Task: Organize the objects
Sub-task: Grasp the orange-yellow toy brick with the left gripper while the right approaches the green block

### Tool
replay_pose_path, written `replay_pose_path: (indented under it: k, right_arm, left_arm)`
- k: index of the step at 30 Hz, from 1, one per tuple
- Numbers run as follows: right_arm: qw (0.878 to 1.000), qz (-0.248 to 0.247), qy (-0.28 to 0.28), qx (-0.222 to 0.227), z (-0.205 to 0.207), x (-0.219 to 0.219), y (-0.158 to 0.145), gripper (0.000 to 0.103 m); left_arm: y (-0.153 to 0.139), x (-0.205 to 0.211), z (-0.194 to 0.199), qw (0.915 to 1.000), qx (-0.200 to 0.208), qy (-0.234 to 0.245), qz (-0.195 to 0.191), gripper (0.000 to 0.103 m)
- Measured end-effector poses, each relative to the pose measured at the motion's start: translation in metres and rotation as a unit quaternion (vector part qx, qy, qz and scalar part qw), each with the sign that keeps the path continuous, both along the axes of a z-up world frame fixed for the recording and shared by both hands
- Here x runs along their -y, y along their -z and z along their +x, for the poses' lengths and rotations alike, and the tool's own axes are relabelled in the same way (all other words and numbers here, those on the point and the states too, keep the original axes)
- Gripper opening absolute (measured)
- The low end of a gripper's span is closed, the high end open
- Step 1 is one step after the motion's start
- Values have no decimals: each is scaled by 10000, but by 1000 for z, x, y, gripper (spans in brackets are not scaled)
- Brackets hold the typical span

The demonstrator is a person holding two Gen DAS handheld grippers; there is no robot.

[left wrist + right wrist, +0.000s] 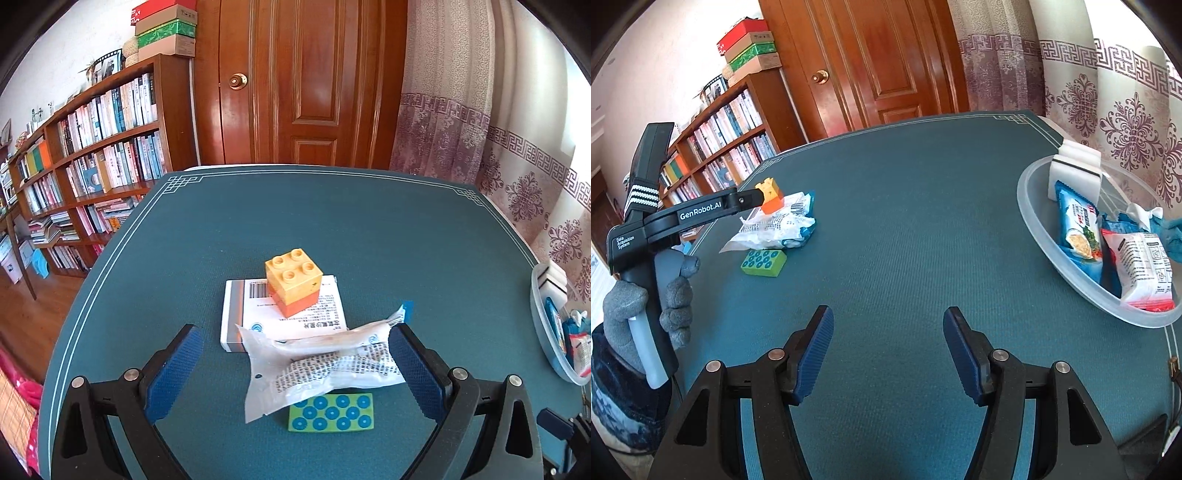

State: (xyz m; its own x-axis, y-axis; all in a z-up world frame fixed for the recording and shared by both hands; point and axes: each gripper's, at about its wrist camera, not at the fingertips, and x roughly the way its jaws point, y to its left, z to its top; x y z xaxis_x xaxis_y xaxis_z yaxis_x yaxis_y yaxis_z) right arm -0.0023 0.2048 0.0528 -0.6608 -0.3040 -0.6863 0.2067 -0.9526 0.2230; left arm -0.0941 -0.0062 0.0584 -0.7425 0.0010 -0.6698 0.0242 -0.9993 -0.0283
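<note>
Left gripper (295, 354), fingers wide open and empty, straddles the clear packet (317, 365) for pickup. Right gripper (888, 350), likewise open and empty, idles beside the bowl (1034, 218), well apart from that packet.

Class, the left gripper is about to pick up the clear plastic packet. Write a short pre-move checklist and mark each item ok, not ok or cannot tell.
1. Left gripper open wide enough: ok, its fingers stand either side of the clear packet.
2. Packet free of things on top: ok, nothing lies on it.
3. Packet clear of neighbours: not ok, it overlaps the white box and the green block.
4. Stacked yellow and orange block safe from a knock: cannot tell, it stands on the box just beyond the packet.
5. Room in the plastic tub: cannot tell, several packets already fill its visible part.
6. Right gripper out of the way: ok, open over bare table.
</note>
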Motion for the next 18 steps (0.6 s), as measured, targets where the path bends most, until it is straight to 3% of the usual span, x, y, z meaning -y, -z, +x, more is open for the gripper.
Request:
replay_pose_path:
  k: [7,18]
  right_arm:
    - [9994,33,-297,175,-8,25,8,63]
    - [9974,138,-600,364,-13,52,19,63]
  left_arm:
    - [0,18,-9,9999,-14,-114,-14,102]
    - [1,6,-40,9995,-132,118,-254,102]
